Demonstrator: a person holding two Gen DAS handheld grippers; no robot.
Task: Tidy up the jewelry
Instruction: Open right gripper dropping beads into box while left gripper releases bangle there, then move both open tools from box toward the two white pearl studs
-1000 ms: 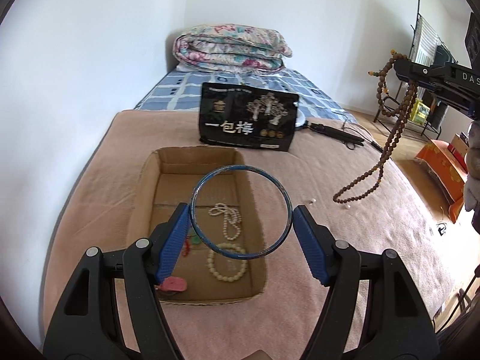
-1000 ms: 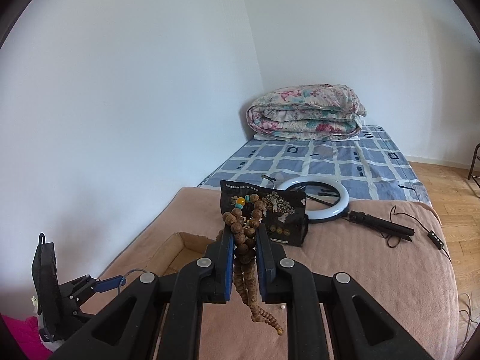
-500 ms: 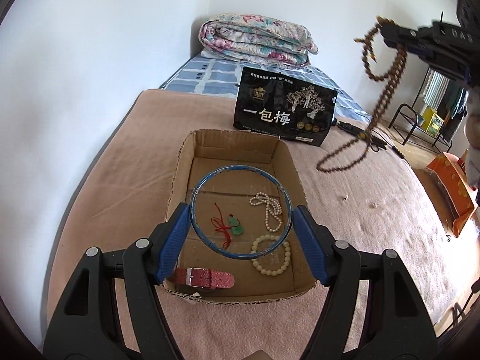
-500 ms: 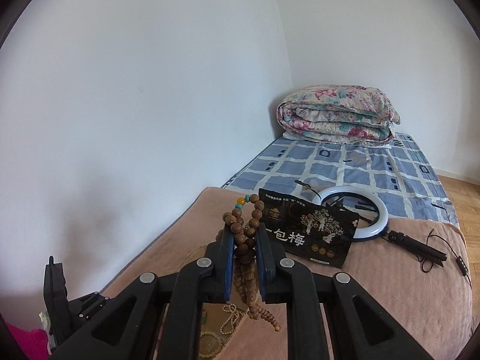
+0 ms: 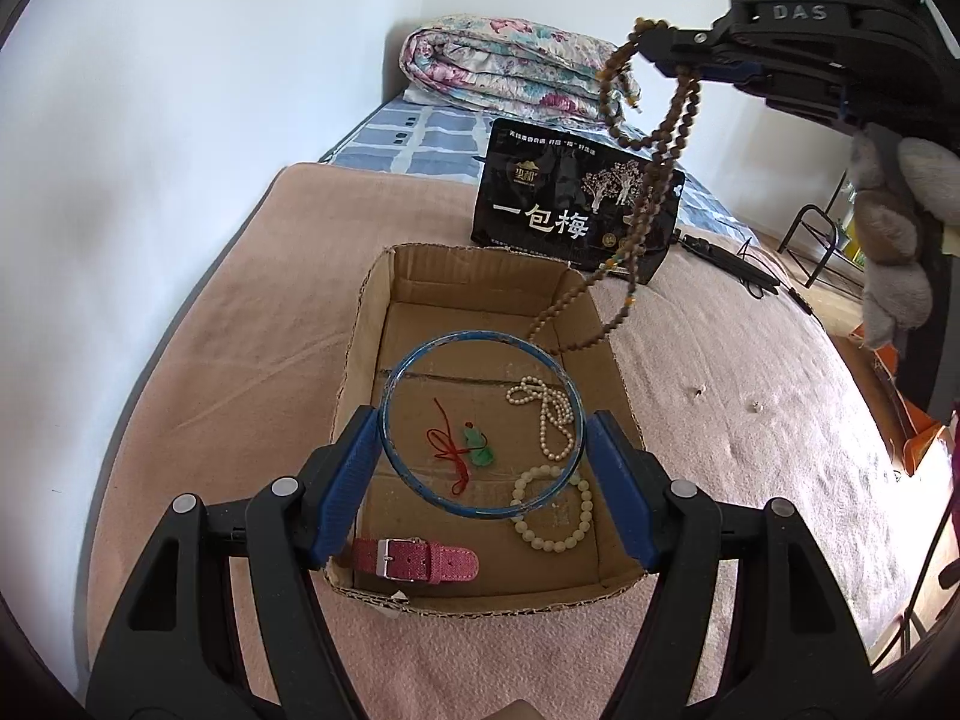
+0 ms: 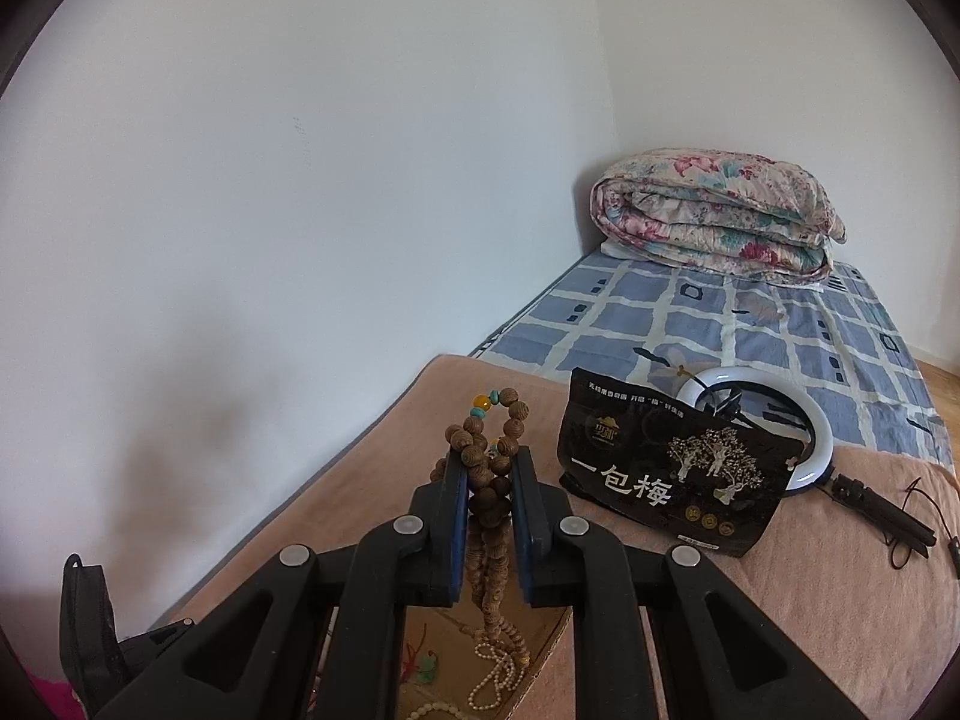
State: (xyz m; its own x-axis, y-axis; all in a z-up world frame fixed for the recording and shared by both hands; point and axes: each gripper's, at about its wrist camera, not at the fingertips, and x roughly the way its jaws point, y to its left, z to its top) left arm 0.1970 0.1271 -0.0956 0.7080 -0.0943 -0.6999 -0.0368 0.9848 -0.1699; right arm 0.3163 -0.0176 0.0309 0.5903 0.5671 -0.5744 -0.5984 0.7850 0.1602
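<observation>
My left gripper (image 5: pixel 483 456) is shut on a blue bangle (image 5: pixel 420 354) and holds it over an open cardboard box (image 5: pixel 369 312). In the box lie a pearl necklace (image 5: pixel 549 414), a cream bead bracelet (image 5: pixel 555 516), a green pendant on red cord (image 5: pixel 474 450) and a pink watch strap (image 5: pixel 414 561). My right gripper (image 6: pixel 489 474) is shut on a long brown wooden bead necklace (image 6: pixel 483 462). In the left wrist view that necklace (image 5: pixel 660 138) hangs from high at the upper right, its lower loop over the box's far right corner.
The box sits on a pink blanket (image 5: pixel 750 372) on a bed. A black snack bag (image 5: pixel 570 210) stands behind the box. A ring light (image 6: pixel 804 414) lies behind the bag. A folded floral quilt (image 6: pixel 714 210) is at the wall. White wall runs along the left.
The right gripper has carried the bead necklace leftward, from beside the bed to above the box's far right corner. The left gripper with the bangle has shifted closer over the box.
</observation>
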